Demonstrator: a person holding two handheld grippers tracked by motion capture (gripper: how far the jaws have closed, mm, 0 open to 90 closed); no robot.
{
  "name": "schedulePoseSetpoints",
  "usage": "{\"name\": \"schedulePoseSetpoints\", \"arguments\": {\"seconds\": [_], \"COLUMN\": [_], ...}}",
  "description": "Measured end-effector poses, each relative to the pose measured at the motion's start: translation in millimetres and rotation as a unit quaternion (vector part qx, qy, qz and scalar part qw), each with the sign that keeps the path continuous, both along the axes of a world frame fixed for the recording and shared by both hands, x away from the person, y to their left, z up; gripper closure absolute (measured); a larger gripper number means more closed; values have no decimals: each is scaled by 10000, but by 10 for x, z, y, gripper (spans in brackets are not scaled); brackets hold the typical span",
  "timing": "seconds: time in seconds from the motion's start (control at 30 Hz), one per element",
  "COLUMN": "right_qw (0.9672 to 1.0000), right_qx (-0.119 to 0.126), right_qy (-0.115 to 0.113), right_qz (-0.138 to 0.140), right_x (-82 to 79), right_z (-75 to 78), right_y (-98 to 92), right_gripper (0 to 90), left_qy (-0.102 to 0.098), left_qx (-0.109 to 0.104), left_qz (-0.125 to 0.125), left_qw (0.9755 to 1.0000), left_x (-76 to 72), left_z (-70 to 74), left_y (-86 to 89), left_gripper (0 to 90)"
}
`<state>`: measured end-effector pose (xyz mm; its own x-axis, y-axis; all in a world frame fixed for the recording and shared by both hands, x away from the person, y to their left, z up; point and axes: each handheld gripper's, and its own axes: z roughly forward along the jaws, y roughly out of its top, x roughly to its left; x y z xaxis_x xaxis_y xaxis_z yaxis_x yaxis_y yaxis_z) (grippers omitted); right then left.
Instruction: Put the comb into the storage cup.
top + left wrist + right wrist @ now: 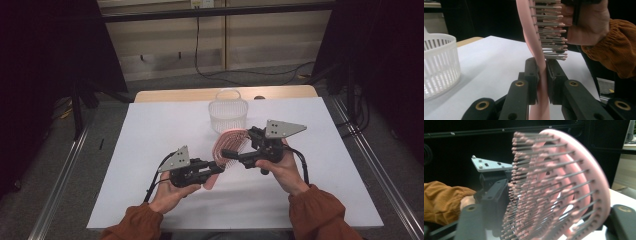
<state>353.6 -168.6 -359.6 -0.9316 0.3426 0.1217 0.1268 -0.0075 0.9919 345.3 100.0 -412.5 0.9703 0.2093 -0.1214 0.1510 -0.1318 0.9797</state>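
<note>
Holding pink hairbrush (231,142) above the surface (150,135), near basket (228,114) | left gripper (543,75) fingers clamped on its handle | right gripper (554,220) fingers part-open, straddling the head | likely light, rigid frame, springy bristles; grip handle or rim

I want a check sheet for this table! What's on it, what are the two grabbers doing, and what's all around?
Surface: white table top, bare around the work.
Job's things: pink hairbrush held up between both grippers; white slotted basket stands upright behind it, apart.
Clutter: nothing seen.
Grippers: left gripper is shut on the hairbrush handle; right gripper has the bristled brush head between its jaws, whether the pads press on it is hidden.
Cables: a black cable trails from the right gripper; another black wire lies on the floor beyond the table.
Surroundings: grey floor, dark curtains at both sides.
</note>
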Motion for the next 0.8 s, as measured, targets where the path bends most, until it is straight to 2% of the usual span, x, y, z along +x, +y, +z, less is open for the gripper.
{"name": "schedulePoseSetpoints", "arguments": {"seconds": [0.13, 0.17, 0.23, 0.3, 0.53, 0.8], "right_qw": [9999, 9999, 9996, 9995, 9991, 9988], "right_qx": [85, 100, 197, 225, 230, 260], "right_qy": [24, 34, 93, 96, 122, 195], "right_qz": [85, 101, 175, 205, 338, 357], "right_x": [9, 10, 9, 10, 11, 3], "right_z": [-2, -1, 2, 5, 6, 9], "right_y": [-14, -14, -19, -21, -28, -34], "right_gripper": [375, 391, 405, 427, 511, 591], "left_qy": [79, 135, 130, 221, 68, 37], "left_qx": [-51, -130, -152, -218, -72, -57], "left_qz": [-85, -164, -136, -188, -163, -252], "left_qw": [9999, 9997, 9997, 9993, 9998, 9997], "left_x": [12, 19, 24, 33, 53, 72], "left_z": [-10, -16, -9, -16, -38, -43], "left_y": [-1, 2, 5, 11, -5, -28], "left_gripper": [806, 806, 805, 804, 802, 794]}}
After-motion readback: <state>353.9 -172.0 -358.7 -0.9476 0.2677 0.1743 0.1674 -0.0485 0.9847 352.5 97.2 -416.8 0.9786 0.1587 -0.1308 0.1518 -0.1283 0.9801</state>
